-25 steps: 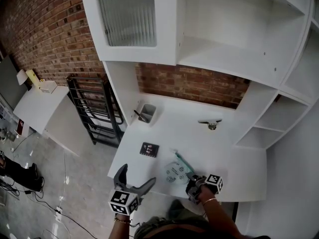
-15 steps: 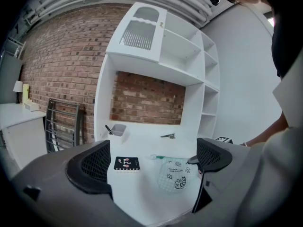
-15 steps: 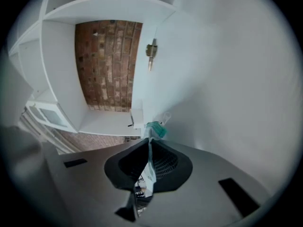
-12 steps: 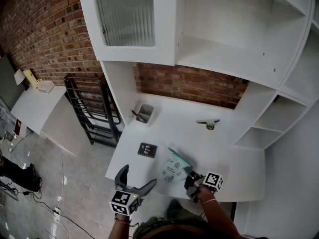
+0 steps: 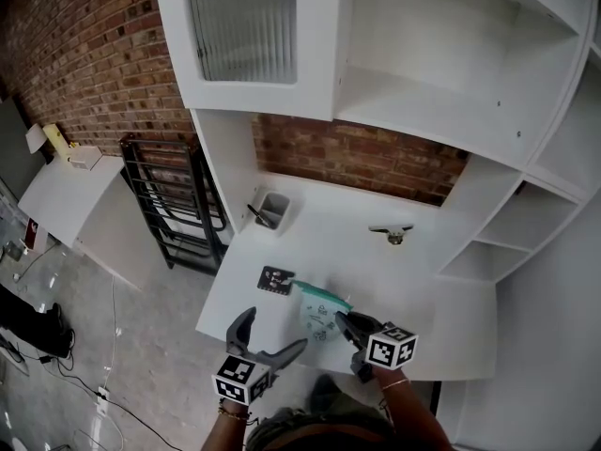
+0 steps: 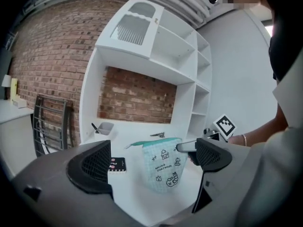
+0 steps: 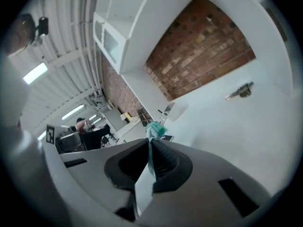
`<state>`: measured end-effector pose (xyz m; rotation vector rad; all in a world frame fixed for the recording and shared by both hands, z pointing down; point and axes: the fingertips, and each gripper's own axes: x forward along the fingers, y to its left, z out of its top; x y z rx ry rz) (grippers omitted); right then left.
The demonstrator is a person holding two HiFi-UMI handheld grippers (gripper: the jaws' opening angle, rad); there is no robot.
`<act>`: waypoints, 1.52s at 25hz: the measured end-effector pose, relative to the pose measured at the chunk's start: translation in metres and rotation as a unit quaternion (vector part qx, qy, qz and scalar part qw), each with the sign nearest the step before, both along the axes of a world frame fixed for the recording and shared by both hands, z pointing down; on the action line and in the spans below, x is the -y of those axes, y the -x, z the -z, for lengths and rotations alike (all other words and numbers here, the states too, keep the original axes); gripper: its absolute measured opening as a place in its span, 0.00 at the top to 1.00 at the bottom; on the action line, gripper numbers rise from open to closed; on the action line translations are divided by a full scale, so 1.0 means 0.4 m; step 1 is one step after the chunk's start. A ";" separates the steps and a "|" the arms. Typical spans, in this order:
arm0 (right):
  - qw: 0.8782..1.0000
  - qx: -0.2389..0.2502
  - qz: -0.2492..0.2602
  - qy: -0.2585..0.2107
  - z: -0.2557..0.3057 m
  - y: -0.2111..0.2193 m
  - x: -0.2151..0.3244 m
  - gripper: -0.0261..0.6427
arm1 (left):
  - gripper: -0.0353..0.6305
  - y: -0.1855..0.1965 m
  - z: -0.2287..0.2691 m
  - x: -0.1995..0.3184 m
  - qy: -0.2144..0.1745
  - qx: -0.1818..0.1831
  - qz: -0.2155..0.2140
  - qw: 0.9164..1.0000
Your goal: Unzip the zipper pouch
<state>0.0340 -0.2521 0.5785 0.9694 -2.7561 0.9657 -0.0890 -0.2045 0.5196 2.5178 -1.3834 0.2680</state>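
Probably an office-like workroom: white desk (image 5: 371, 266), built-in shelves (image 5: 441, 111), brick wall (image 5: 84, 64).

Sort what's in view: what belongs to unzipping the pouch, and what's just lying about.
Job in hand:
zipper pouch, held up by one top corner
right gripper, shut on that corner
left gripper, open and empty, short of the pouch

Lying about:
black card on the desk
grey pen holder
small metal piece
black rack beside the desk
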 end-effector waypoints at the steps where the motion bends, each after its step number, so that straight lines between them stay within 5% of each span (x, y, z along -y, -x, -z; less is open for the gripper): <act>1: 0.999 -0.020 0.009 -0.023 0.013 0.007 -0.005 0.95 | 0.10 -0.006 0.004 -0.001 -0.003 0.006 -0.003 1.000; 5: 0.986 -0.112 0.042 -0.117 0.050 0.022 -0.029 0.95 | 0.13 -0.042 0.022 -0.011 -0.008 -0.014 -0.033 0.999; 8: 0.966 -0.178 0.061 -0.178 0.069 0.027 -0.047 0.95 | 0.31 -0.083 0.040 -0.022 0.003 -0.046 -0.070 0.996; 16: 0.923 -0.266 0.078 -0.265 0.100 0.003 -0.074 0.95 | 0.44 -0.178 0.027 -0.021 0.065 -0.120 -0.098 0.986; 25: 0.837 -0.388 0.115 -0.367 0.103 0.012 -0.112 0.95 | 0.60 -0.222 0.059 0.020 0.049 -0.102 -0.117 0.987; 30: 0.805 -0.421 0.127 -0.399 0.116 0.022 -0.122 0.95 | 0.61 -0.225 0.047 0.030 0.091 -0.130 -0.119 0.980; 34: 0.768 -0.454 0.142 -0.430 0.111 0.030 -0.128 0.95 | 0.69 -0.228 0.033 0.039 0.116 -0.146 -0.117 0.975; 38: 0.737 -0.483 0.156 -0.446 0.099 0.038 -0.128 0.95 | 0.71 -0.231 0.023 0.039 0.132 -0.138 -0.128 0.973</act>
